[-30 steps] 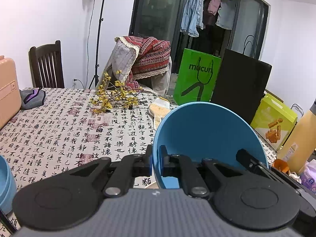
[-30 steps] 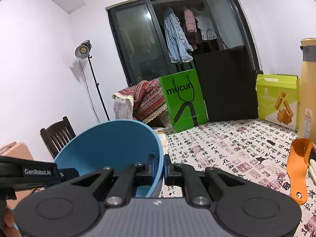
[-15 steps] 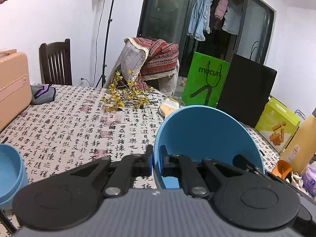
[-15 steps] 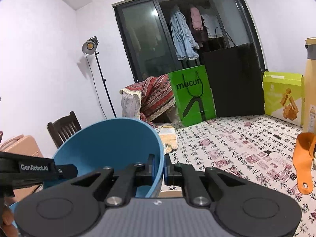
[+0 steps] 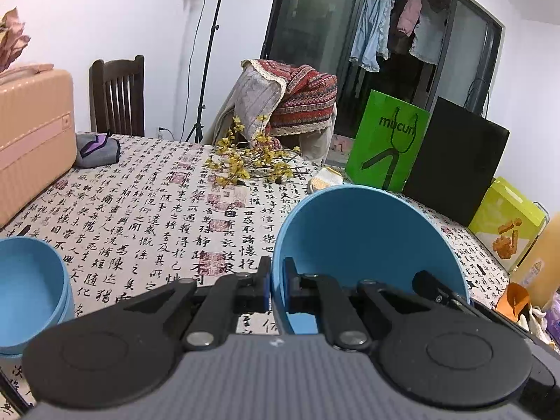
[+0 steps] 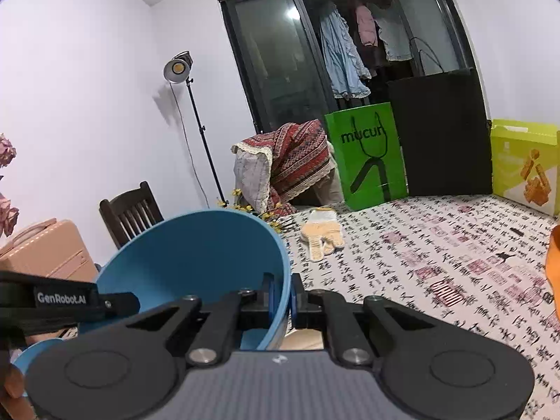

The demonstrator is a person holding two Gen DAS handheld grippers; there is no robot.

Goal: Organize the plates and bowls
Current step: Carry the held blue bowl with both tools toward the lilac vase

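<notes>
Bowl rim (image 5: 364,241) between both hand-held grippers

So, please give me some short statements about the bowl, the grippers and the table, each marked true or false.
1. Both grippers clamp the rim of one blue bowl. True.
2. The left gripper is open. False: it is shut on the rim.
3. A second blue bowl stands on the table. True.
4. The green bag lies flat. False: it stands upright.
5. The right gripper holds a glove. False: the glove lies on the table.
</notes>
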